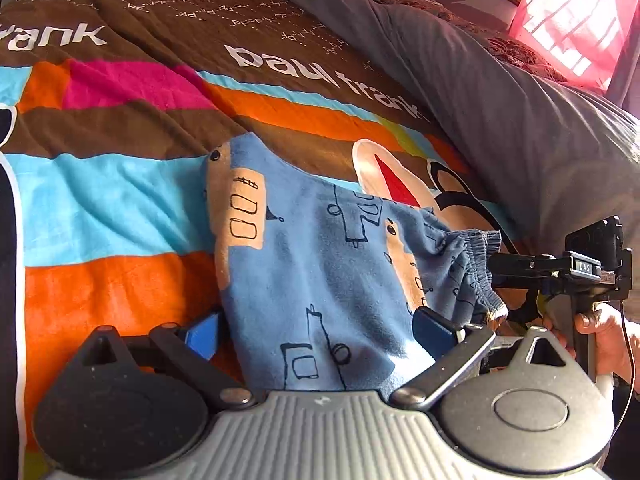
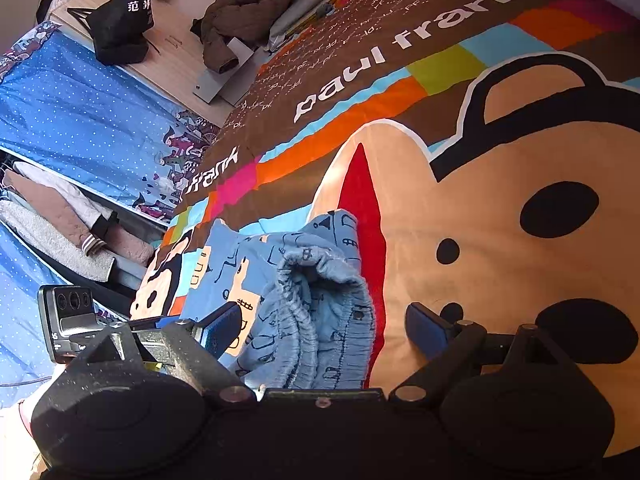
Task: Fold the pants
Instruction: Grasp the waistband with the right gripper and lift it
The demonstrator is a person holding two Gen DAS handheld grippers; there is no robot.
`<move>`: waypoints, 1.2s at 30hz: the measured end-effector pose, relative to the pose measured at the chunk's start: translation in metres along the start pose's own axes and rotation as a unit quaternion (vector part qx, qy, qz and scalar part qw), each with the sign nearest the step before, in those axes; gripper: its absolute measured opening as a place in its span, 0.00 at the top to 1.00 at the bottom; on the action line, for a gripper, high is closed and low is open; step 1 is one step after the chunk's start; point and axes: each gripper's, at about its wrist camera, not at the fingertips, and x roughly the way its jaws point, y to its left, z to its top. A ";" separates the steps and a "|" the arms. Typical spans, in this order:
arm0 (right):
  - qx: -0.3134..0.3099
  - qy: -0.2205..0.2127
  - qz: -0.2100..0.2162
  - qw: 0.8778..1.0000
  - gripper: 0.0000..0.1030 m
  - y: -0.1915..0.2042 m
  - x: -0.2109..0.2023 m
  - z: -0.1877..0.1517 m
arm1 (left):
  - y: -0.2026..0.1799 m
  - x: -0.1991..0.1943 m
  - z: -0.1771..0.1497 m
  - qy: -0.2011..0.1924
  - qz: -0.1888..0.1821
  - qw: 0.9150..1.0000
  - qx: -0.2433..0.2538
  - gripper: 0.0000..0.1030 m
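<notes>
As seen from the left wrist, shows blue printed pants (image 1: 320, 272) lying on a striped cartoon blanket (image 1: 100, 200) spread over a bed. Places them between the spread fingers of the left gripper (image 1: 316, 330), with cloth filling the gap from one blue pad to the other. Reads as wide open, clamped on nothing. Puts the gathered elastic waistband (image 1: 476, 264) at the right end of the cloth, lifted and bunched. Sets it right against the tips of the right gripper (image 1: 506, 288), held in the right hand (image 1: 600, 328). Cannot tell from this side whether those tips pinch it.

From the right wrist, settles that. Finds both blue pads standing far apart, with the waistband mounded in the gap between them. Cannot tell whether the cloth touches either pad. Lays the rest of the pants away to the left, over the blanket's monkey print.

Beyond the blanket, takes in a grey duvet (image 1: 500, 120), a pink-lit window (image 1: 572, 20), a brown jacket (image 2: 248, 12), a black bag (image 2: 120, 20) and a blue dotted curtain (image 2: 80, 112).
</notes>
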 end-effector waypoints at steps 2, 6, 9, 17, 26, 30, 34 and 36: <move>0.015 -0.006 0.011 1.000 0.12 -0.005 0.000 -0.001 | -0.001 0.002 -0.001 0.001 0.000 1.000 0.004 0.04; 0.040 -0.002 0.038 0.998 0.13 -0.010 0.000 -0.005 | 0.000 0.003 -0.001 -0.002 -0.005 1.000 -0.001 0.03; 0.052 0.015 0.063 0.997 0.16 -0.011 0.003 -0.010 | 0.001 0.003 -0.001 -0.004 -0.010 1.000 -0.007 0.03; 0.077 0.031 0.084 0.993 0.43 -0.016 0.006 -0.017 | -0.001 0.008 0.000 -0.011 -0.019 1.000 -0.014 0.03; 0.120 0.036 0.107 0.986 0.69 -0.026 0.015 -0.021 | -0.003 0.011 0.001 -0.002 -0.010 1.000 0.003 0.17; 0.130 0.031 0.110 0.985 0.70 -0.030 0.012 -0.021 | 0.009 0.004 0.000 -0.006 -0.014 1.000 -0.025 0.33; 0.144 0.026 0.115 0.983 0.69 -0.034 0.009 -0.022 | 0.012 0.004 -0.002 -0.013 -0.015 0.999 -0.038 0.34; 0.143 0.026 0.117 0.982 0.69 -0.035 0.009 -0.022 | 0.007 0.005 -0.003 -0.013 -0.005 1.000 -0.021 0.34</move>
